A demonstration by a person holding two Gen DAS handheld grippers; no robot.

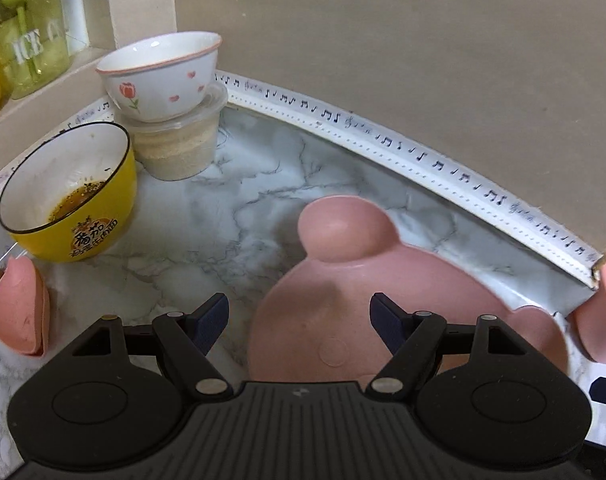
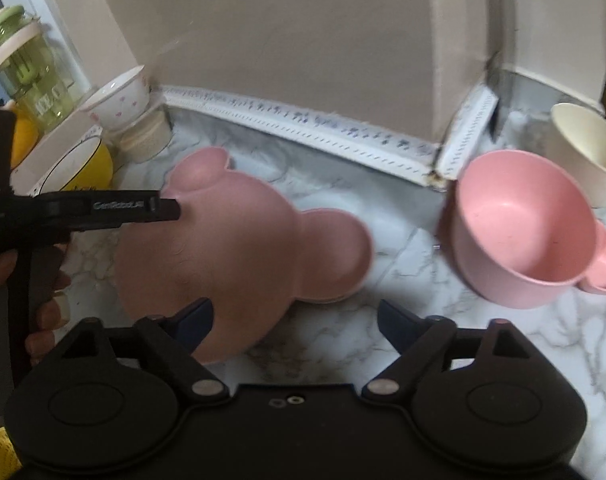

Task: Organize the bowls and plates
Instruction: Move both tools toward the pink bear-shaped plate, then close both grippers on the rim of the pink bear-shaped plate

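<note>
Hiding pink plate (image 1: 383, 300) behind left gripper (image 1: 299, 322)

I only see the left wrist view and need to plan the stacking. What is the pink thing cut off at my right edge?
Observer: A pink bowl with a side handle, tilted so its opening faces the right wrist camera.
Operator: Anything beyond it?
Observer: A cream cup, farther back and to the right, past the wall corner.
Operator: Is the right hand-held gripper holding anything?
Observer: No. The right hand-held gripper is open and empty, near the bear-shaped plate.
</note>
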